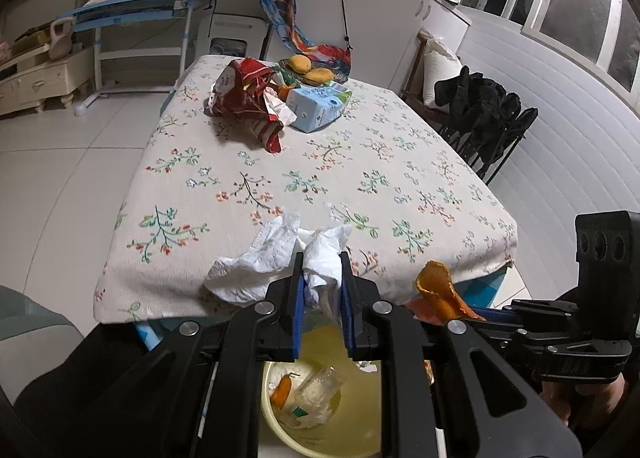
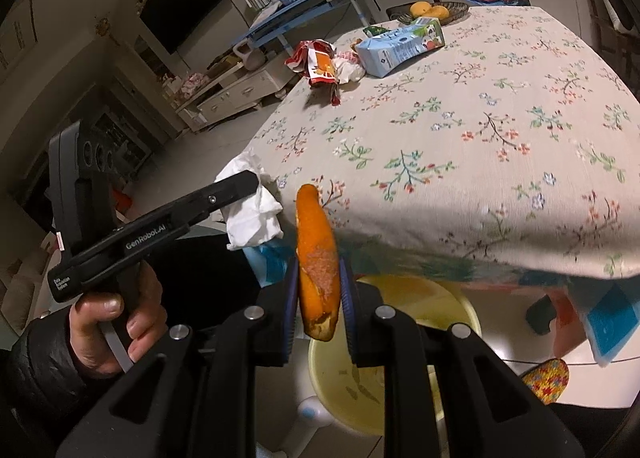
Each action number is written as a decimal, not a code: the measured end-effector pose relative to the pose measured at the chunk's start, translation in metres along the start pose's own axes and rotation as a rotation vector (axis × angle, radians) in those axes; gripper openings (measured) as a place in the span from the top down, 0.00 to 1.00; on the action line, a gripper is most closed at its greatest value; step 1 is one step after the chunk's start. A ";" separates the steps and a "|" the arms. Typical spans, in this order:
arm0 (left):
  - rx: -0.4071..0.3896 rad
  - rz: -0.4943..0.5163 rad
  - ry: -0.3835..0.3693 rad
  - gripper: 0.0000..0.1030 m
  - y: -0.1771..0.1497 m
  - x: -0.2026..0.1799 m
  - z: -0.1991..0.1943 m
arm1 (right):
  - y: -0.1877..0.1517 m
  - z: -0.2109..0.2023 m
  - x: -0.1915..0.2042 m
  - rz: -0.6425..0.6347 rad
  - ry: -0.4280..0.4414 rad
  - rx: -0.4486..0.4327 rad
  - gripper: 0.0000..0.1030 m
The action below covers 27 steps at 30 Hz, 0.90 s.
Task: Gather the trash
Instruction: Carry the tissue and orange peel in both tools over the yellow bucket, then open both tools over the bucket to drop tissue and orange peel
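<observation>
My left gripper is shut on a crumpled white tissue at the table's near edge; the same tissue shows in the right wrist view beside the left gripper's body. My right gripper is shut on a curved orange peel, held upright past the table edge; that peel also appears in the left wrist view. Below both grippers stands a yellow bin with a peel and clear plastic inside; its rim is under the right gripper too. Red wrappers and a blue carton lie far across the table.
The table wears a floral cloth. A dish of yellow fruit sits at its far end. A chair draped in black clothing stands at the right. A blue desk with books and a bag is behind. A person's hand grips the left handle.
</observation>
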<state>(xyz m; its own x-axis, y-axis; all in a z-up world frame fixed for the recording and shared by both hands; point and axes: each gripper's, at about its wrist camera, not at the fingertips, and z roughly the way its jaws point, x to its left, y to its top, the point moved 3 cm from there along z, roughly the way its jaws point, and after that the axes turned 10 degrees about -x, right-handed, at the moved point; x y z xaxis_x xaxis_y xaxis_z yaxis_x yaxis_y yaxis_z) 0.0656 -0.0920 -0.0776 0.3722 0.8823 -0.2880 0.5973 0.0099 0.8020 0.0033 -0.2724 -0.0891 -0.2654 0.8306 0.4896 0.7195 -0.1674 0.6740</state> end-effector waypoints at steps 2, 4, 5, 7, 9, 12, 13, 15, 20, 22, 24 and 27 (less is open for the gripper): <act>0.006 0.003 -0.004 0.85 -0.004 -0.003 -0.003 | -0.003 -0.001 0.000 0.005 -0.005 0.004 0.80; 0.013 0.009 -0.009 0.85 -0.008 -0.005 -0.005 | -0.006 -0.003 0.000 0.012 -0.007 0.008 0.80; 0.015 0.012 -0.011 0.85 -0.010 -0.007 -0.006 | -0.007 -0.003 0.000 0.015 -0.008 0.011 0.80; 0.024 0.020 -0.017 0.85 -0.014 -0.011 -0.008 | -0.009 -0.004 0.001 0.017 -0.012 0.014 0.80; 0.033 0.032 -0.025 0.85 -0.019 -0.016 -0.011 | -0.011 -0.005 0.002 0.018 -0.014 0.019 0.80; 0.043 0.046 -0.036 0.85 -0.025 -0.023 -0.014 | -0.015 -0.006 0.003 0.017 -0.019 0.029 0.80; 0.045 0.049 -0.039 0.85 -0.027 -0.024 -0.016 | -0.016 -0.006 0.004 0.017 -0.021 0.032 0.80; 0.054 0.054 -0.046 0.85 -0.031 -0.028 -0.018 | -0.019 -0.005 0.004 0.021 -0.027 0.041 0.80; 0.081 0.077 -0.058 0.85 -0.040 -0.039 -0.020 | -0.027 -0.003 0.001 0.041 -0.048 0.066 0.80; 0.094 0.085 -0.062 0.85 -0.044 -0.043 -0.020 | -0.028 -0.004 0.000 0.046 -0.053 0.068 0.80; 0.112 0.088 -0.062 0.85 -0.047 -0.044 -0.019 | -0.029 -0.005 -0.001 0.045 -0.063 0.068 0.80; 0.132 0.088 -0.059 0.85 -0.051 -0.045 -0.018 | -0.031 -0.006 -0.003 0.053 -0.077 0.073 0.80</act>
<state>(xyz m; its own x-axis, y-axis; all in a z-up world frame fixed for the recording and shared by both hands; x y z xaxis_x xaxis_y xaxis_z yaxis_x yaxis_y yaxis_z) 0.0060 -0.1236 -0.0958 0.4655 0.8481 -0.2529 0.6471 -0.1313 0.7510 -0.0218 -0.2730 -0.1086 -0.1779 0.8605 0.4773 0.7770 -0.1748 0.6047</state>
